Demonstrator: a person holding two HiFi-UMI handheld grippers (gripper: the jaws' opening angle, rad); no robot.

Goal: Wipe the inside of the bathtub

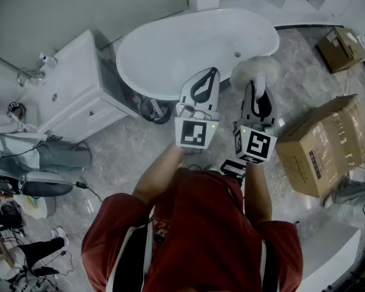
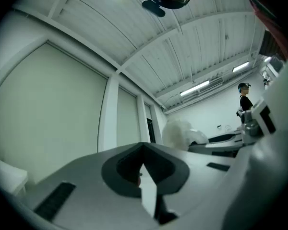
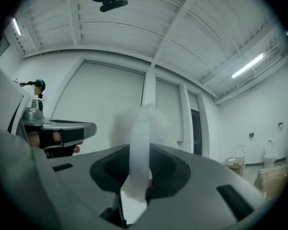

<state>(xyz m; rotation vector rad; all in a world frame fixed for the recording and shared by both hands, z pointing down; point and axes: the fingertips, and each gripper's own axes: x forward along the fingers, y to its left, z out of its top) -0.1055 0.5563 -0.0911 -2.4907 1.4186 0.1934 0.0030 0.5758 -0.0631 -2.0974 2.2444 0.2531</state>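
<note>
**Duster gripped, tub not yet touched**

Grey marble-look floor [image 1: 128, 157] fills most of the head view; the white bathtub [image 1: 188, 47] stands at the far side of it, ahead of the person, its inside bare apart from a small drain fitting; a white cabinet [image 1: 73, 90] stands just beside its left end; two cardboard boxes [image 1: 325, 142] lie on the floor to the right.

The right gripper [image 3: 138, 152] is clamped on the pale handle of a fluffy white duster [image 1: 255, 72], whose head hangs over the near rim of the tub, at its right end, rather than down inside it; the left gripper [image 2: 144, 147] has its jaws closed together on nothing and is held up beside the other.

Risks, as I judge them: the handle is smooth and held by two narrow jaws, so pressing the head against the curved wall could twist it or let it slide out into the tub; reaching to the far side means leaning over the rim, and the idle left gripper could knock it; the nearer box sits close to the person's right side, and a sideways step could catch it.

No brand or wording can be read; a dark label on the nearer box is too small; the cubes carry only square markers.
</note>
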